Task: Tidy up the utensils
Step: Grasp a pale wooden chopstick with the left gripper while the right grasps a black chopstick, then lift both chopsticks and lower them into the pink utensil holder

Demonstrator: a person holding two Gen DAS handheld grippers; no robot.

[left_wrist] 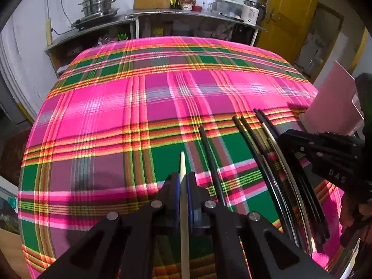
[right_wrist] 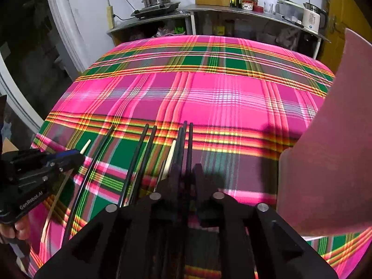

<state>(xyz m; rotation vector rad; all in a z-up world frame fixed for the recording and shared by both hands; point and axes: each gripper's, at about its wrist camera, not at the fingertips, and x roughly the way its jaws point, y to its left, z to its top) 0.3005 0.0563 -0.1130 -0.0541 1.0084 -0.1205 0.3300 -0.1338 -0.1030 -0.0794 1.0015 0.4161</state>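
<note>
Left gripper (left_wrist: 183,183) pinches one pale wooden chopstick (left_wrist: 182,162) lengthwise along its fingers; black chopsticks (left_wrist: 250,134) lie parallel just to its right, nearer the right gripper (right_wrist: 188,171), which straddles several.

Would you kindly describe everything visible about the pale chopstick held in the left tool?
The pale chopstick is a slim, cream-coloured stick that looks like wood or bamboo, narrowing toward its far tip. It runs lengthwise between the blue pads of the left tool, which is shut on it, with the tip sticking out beyond the fingers above the plaid tablecloth. Its near end passes back under the tool, out of view. Black chopsticks lie apart to its right.
</note>
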